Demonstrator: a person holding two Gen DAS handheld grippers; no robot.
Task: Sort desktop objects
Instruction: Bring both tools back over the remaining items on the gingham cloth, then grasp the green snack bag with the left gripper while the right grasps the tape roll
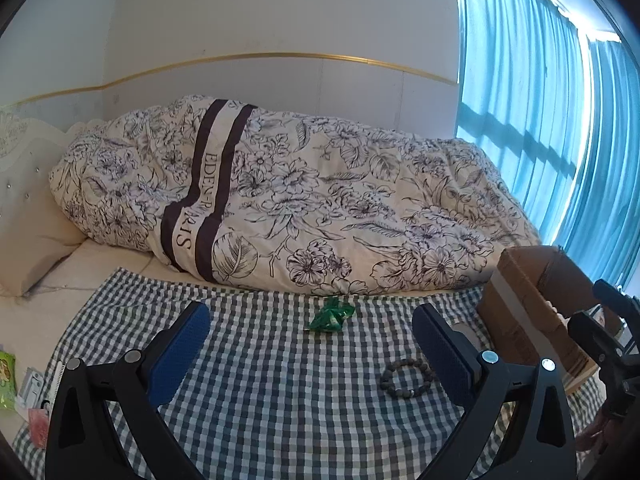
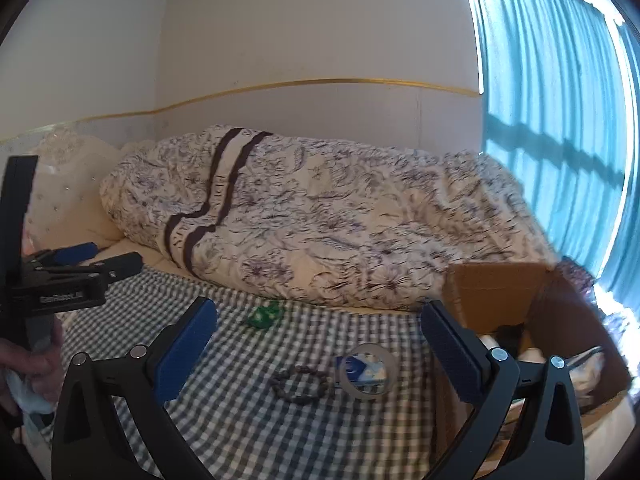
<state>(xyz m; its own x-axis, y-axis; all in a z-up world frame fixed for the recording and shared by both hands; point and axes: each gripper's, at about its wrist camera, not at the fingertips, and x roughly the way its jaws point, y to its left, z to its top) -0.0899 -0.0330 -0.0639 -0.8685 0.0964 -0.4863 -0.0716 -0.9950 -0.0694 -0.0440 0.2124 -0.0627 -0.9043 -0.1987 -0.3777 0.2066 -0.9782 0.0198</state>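
On a grey-and-white checked cloth (image 1: 260,392) lie a green crinkled packet (image 1: 330,316) and a dark bead bracelet (image 1: 406,376). My left gripper (image 1: 312,314) is open and holds nothing; the packet sits just beyond its fingertips and the bracelet lies by its right finger. In the right wrist view, the packet (image 2: 264,316), the bracelet (image 2: 300,386) and a clear tape roll (image 2: 366,372) with a blue-and-white item inside its ring lie on the cloth (image 2: 248,420). My right gripper (image 2: 320,312) hangs open and empty above them.
An open cardboard box (image 2: 496,296) with items inside stands at the cloth's right edge, and it shows too in the left view (image 1: 528,304). A rolled floral duvet (image 1: 300,208) lies behind. Small packets (image 1: 24,392) sit at the left. A hand (image 2: 32,360) holds the left gripper.
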